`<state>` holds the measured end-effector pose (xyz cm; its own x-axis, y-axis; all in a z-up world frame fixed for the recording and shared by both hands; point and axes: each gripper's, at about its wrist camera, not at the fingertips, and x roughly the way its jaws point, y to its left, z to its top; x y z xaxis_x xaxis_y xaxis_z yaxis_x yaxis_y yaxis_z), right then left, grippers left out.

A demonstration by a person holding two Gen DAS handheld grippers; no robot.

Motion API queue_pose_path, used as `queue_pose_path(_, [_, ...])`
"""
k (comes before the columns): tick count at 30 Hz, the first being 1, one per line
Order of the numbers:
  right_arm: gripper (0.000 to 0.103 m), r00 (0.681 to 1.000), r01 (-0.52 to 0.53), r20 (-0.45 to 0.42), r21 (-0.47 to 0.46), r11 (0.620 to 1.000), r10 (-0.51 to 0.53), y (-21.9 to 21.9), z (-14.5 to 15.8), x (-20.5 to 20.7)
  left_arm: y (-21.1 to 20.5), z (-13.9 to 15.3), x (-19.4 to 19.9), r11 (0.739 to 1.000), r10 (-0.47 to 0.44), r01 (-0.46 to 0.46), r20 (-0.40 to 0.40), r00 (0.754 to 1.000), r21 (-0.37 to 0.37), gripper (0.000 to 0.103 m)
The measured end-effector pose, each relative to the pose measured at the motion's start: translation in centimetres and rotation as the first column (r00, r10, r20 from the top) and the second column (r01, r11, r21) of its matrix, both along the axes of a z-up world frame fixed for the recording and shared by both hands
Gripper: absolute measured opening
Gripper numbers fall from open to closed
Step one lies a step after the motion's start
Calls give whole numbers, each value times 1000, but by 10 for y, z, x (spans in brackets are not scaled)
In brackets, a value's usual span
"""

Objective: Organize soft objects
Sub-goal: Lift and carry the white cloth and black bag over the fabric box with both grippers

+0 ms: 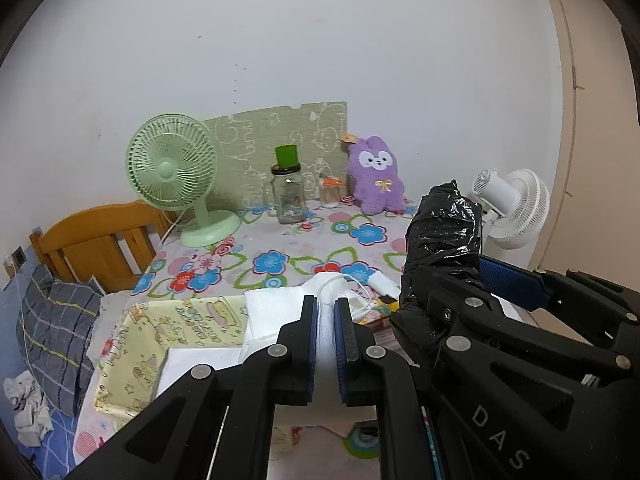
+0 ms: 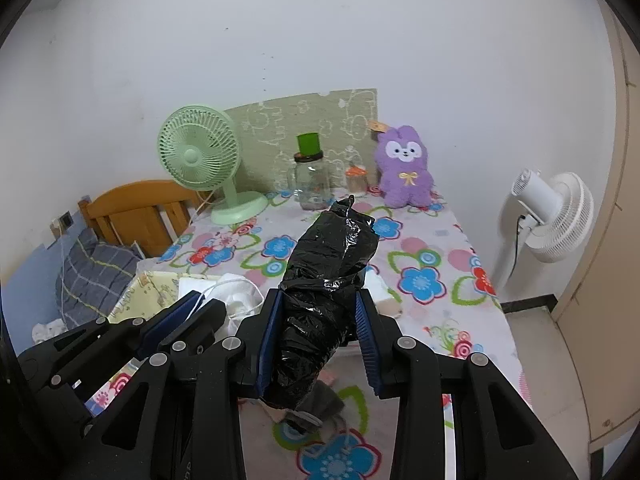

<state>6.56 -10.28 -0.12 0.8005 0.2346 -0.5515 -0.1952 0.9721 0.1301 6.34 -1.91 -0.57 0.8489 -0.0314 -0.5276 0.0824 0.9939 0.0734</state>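
My left gripper (image 1: 326, 312) is shut on a white soft cloth item (image 1: 280, 312) with a thin white cord, held just above a yellow patterned storage box (image 1: 136, 344). In the right wrist view the left gripper (image 2: 200, 304) shows at left with the white cloth (image 2: 240, 292) beside it. My right gripper (image 2: 318, 304) is shut on a black plastic bag roll (image 2: 332, 252), held above the flowered table. The bag roll (image 1: 444, 232) also shows at right in the left wrist view. A purple plush bunny (image 2: 406, 166) sits upright at the table's back.
A green desk fan (image 1: 176, 172), a glass jar (image 1: 289, 196) with a green cup on top and a small jar (image 1: 331, 194) stand at the back. A white floor fan (image 2: 556, 216) stands right of the flowered table (image 2: 432, 280). A wooden bed headboard (image 1: 100, 244) and a plaid pillow (image 1: 52, 332) lie left.
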Motion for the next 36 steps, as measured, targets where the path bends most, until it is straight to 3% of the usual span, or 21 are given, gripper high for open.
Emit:
queue_pose_path(17, [39,997,-80,-12,-19,997,80,65,-5,22,65,-8,21,998,70,-70,-12,997,-5,6])
queue_pose_path(36, [39,974,-209,-101,-28,978,205,137,-39,57,130,-49,45,986,163,-166,-122,979,-11,7])
